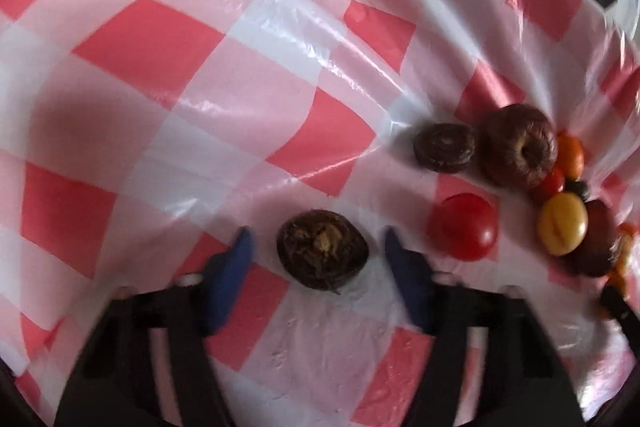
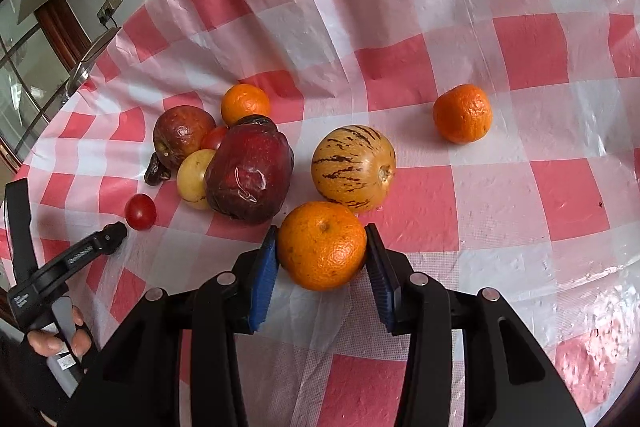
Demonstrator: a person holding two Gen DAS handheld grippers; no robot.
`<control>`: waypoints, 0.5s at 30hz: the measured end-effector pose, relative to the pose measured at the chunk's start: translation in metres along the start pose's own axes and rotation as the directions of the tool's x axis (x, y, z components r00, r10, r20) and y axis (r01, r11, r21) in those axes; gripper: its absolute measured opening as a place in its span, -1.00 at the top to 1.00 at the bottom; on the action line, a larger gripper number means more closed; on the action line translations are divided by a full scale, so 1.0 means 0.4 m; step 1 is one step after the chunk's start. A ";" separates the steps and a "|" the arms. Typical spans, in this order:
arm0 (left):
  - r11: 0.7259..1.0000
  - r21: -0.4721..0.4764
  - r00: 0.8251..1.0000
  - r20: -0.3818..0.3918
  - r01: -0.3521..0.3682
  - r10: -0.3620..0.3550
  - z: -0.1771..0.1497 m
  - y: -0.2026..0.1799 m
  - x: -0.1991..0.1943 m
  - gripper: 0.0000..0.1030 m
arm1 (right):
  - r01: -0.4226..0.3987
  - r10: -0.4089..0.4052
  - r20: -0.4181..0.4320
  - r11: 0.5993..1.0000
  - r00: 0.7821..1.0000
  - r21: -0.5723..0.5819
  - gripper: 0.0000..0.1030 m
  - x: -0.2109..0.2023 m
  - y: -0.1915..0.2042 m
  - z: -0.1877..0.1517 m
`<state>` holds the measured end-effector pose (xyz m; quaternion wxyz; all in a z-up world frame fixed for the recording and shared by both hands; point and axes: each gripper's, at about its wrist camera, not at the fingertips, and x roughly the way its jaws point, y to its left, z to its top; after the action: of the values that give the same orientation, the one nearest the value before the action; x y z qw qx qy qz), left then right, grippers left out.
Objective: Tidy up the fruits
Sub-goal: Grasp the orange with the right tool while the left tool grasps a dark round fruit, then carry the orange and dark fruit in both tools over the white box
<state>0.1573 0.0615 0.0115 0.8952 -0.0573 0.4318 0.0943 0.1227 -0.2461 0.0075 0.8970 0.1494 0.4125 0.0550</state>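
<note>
Red-and-white checked plastic sheeting (image 2: 460, 39) covers the bench, wrinkled and glossy. The right claw (image 2: 322, 259) has its two blue pads pressed against either side of a large round orange with dark speckles (image 2: 322, 247), gripping it just above the cloth.

Directly behind that orange sits a yellow-tan melon-like fruit streaked with dark purple dashes (image 2: 354, 167). To its left lies a cluster: a big wrinkled dark-red apple (image 2: 250, 175), a pale yellow round fruit (image 2: 194, 179) touching it, a shrivelled brown-red apple (image 2: 182, 135) and a small orange mandarin (image 2: 245, 105) at the back. A small red cherry tomato (image 2: 140, 211) lies apart, near the tip of the left claw. Another mandarin, bright orange (image 2: 462, 113), rests alone well to the right.

From the left wrist view, the left claw (image 1: 316, 247) straddles a dark brown, fibrous, shrivelled round fruit (image 1: 322, 253) lying on the cloth; gaps show between the blue pads and the fruit on both sides, so it is not gripped. A person's hand (image 2: 56, 339) holds the left tool's handle.
</note>
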 end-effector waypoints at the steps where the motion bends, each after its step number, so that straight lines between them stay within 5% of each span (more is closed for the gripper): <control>1: 1.000 0.017 1.000 0.005 0.016 -0.016 -0.007 -0.001 -0.008 0.13 | -0.001 0.001 0.000 1.000 1.000 0.000 0.17 0.000 0.000 0.000; 5: 0.995 -0.021 0.995 0.024 0.101 -0.101 -0.036 0.037 -0.040 0.14 | -0.006 0.006 0.004 1.000 1.000 0.003 0.18 -0.003 -0.003 -0.003; 15: 0.986 -0.056 0.988 0.029 0.154 -0.153 -0.035 0.078 -0.037 0.14 | -0.023 0.023 0.004 1.000 1.000 0.018 0.18 -0.002 -0.009 -0.003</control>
<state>0.1308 0.0876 0.0138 0.9030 -0.1151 0.4121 0.0381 0.1211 -0.2495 0.0062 0.8956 0.1624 0.4097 0.0612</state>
